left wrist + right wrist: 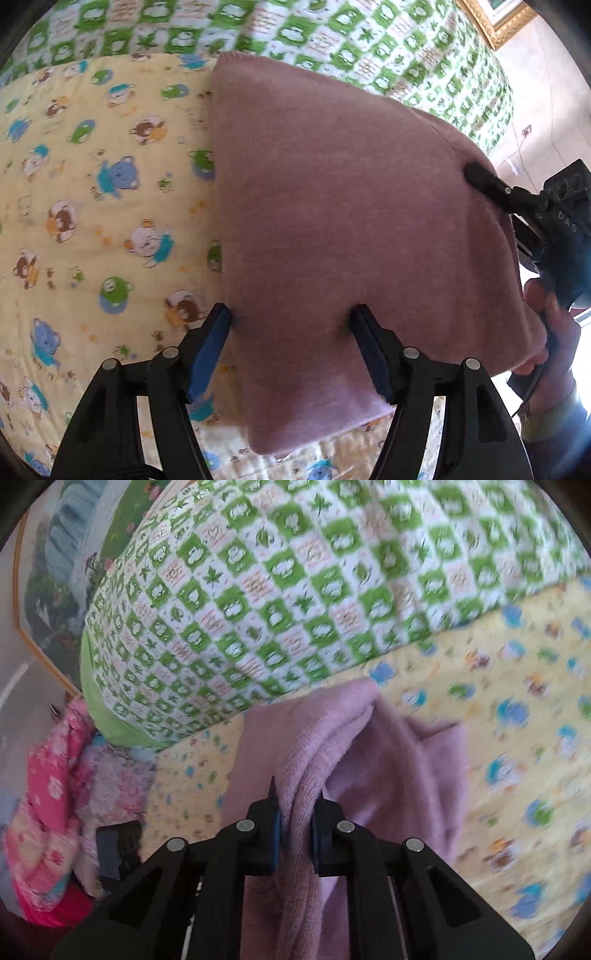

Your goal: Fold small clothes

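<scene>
1. Pinching a thick bunched fold of the pink knit garment (pixel 332 746) with my right gripper (pixel 295 834), blue pads pressed into the cloth from both sides.
2. Below that pinch the knit hangs in soft ridges, and more of it spreads away to the right over the yellow cartoon-bear sheet (pixel 517 738).
3. From my left wrist view, the same pink knit garment (pixel 332 192) lies as a broad, smooth, folded panel on the yellow cartoon-bear sheet (pixel 92 184).
4. My left gripper (pixel 291 321) stands wide apart, its fingers (pixel 210 347) spread over the near part of the garment; the left pad sits right at the cloth's left edge, the right pad over the knit.
5. Nothing is squeezed between those left pads, though I cannot tell if the tips touch the fabric.
6. Over on the right of that view, my right gripper (pixel 476 175) bites the garment's far right edge, and my right hand (pixel 550 325) wraps the handle below it.
7. Behind the garment, the green-and-white checked quilt (pixel 277 590) bulges up in a big mound.
8. At the far left of the right wrist view, a pile of pink floral fabric (pixel 51 794) sits beside the sheet, somewhat blurred.
</scene>
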`<state>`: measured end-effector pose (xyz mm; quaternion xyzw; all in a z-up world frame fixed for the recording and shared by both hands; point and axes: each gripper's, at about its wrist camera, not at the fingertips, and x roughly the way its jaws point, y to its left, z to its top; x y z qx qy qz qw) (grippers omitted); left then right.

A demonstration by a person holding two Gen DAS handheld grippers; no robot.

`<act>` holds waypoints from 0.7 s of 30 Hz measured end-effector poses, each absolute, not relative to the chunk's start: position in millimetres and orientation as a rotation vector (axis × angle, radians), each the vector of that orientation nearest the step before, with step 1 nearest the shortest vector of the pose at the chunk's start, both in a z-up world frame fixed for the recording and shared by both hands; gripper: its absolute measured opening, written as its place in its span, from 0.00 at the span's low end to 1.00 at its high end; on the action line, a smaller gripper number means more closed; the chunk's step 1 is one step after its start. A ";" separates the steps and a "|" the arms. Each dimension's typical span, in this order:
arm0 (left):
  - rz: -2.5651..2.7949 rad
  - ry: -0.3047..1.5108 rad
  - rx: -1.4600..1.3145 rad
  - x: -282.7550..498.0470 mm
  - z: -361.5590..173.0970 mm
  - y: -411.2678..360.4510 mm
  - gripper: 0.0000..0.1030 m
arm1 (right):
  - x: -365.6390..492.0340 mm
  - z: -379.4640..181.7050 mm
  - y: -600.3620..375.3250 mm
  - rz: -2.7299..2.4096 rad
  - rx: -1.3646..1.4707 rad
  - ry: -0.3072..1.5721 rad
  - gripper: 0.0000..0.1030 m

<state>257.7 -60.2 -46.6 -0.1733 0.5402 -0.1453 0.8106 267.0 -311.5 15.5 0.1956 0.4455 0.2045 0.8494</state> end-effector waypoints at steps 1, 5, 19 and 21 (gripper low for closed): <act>-0.308 1.164 -0.355 258.5 -49.8 -64.4 0.67 | 267.9 6.6 -315.1 0.403 0.394 0.960 0.13; -0.311 1.207 -0.322 256.1 -62.5 -73.7 0.68 | 267.6 -36.2 -321.9 0.335 0.344 1.069 0.13; -0.327 1.238 -0.361 239.5 -70.7 -64.4 0.68 | 168.7 -11.7 -335.9 0.312 0.458 1.039 0.44; -0.329 1.243 -0.366 237.9 -71.4 -64.7 0.68 | 156.5 -16.4 -332.4 0.320 0.452 1.059 0.44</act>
